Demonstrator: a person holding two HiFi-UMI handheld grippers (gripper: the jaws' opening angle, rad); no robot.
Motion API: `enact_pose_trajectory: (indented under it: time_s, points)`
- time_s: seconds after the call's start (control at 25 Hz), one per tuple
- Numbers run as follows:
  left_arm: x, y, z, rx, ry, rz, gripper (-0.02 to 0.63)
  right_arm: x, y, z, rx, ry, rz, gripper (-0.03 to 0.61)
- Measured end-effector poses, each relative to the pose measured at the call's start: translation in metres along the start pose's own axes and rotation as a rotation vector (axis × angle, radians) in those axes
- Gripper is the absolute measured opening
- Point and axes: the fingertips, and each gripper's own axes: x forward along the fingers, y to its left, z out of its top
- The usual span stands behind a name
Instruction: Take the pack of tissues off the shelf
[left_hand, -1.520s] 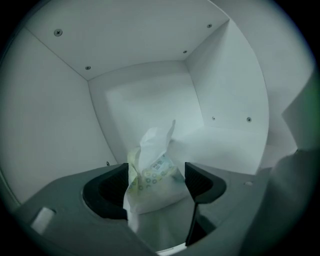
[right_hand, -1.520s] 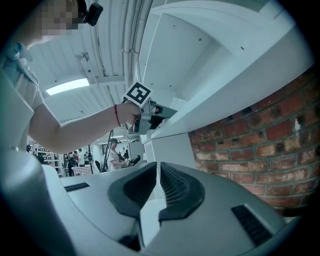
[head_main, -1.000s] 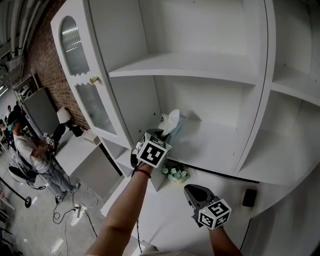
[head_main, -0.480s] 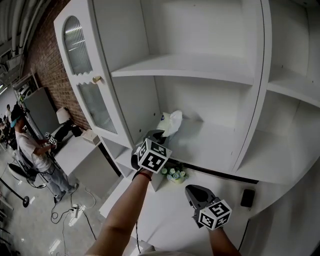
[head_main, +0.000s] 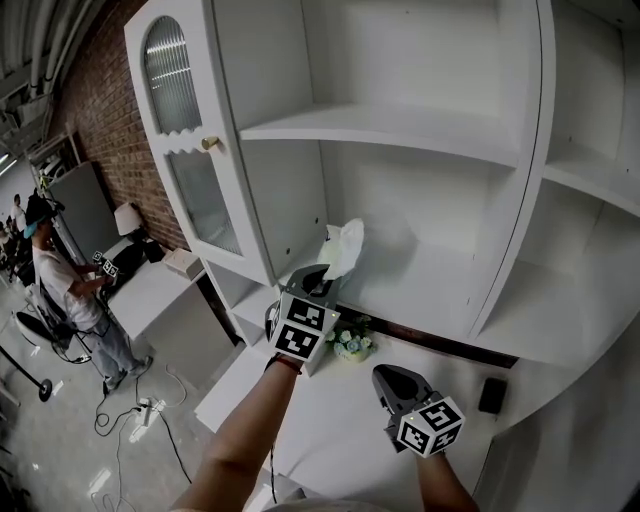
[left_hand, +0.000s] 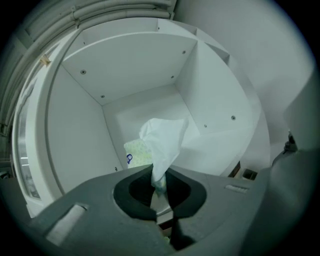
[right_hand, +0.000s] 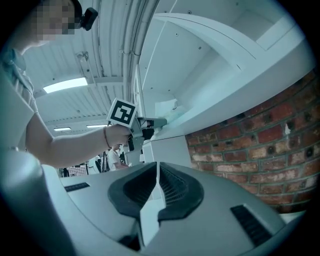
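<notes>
- While clamped tight, gripping only the white tissue sheet (left_hand: 164, 136) drawn up out of the pack of tissues (left_hand: 135, 152), never the pack body itself: left gripper (left_hand: 159, 187), jaws pinched together on the sheet's lower end.
- Pack straight ahead of those jaws and just past the tips, lying on the shelf (head_main: 430, 285) close to the cabinet wall (left_hand: 75, 135) on the left (pale green wrapper, small blue mark facing the gripper).
- Sheet running from the pack's top back toward the jaws, roughly along the line of the gripper's pointing.
- Long axis of the pack: cannot tell, only one end showing beside the sheet.
- From the head view: left gripper at the shelf's front lip, sheet standing up just above it, pack mostly hidden behind both.
- Right gripper (head_main: 392, 382): jaws together on nothing, low over the white counter (head_main: 340, 425), well apart from the shelf. Left plainly the nearer hand.
- Judgement: coming move a pull straight back off the front edge, along the sheet. Risk of drawing the sheet out alone and leaving the pack on the shelf.
</notes>
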Motion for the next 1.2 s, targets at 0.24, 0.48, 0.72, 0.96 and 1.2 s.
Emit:
enact_pose_trajectory:
  time_s: [0.24,0.48,0.72,0.96,1.2]
  points:
    - [-0.035,-0.015,0.01,-0.023,-0.094,0.003,0.014,0.0,0.01,-0.003,-0.004,-0.001,0.013,0.018]
    - [-0.068,-0.038,0.006,-0.073,-0.153,-0.005,0.014,-0.004,0.018,-0.007,-0.011,-0.006,0.019,0.018]
    - [-0.099,-0.068,0.003,-0.114,-0.196,-0.026,0.014,-0.02,0.024,-0.015,-0.017,-0.017,-0.006,0.018]
    - [-0.128,-0.103,-0.005,-0.171,-0.226,-0.054,0.014,-0.038,0.032,-0.018,-0.039,-0.018,-0.026,0.018]
    - [-0.149,-0.139,-0.023,-0.232,-0.24,-0.095,0.014,-0.055,0.038,-0.022,-0.044,-0.021,-0.047,0.018]
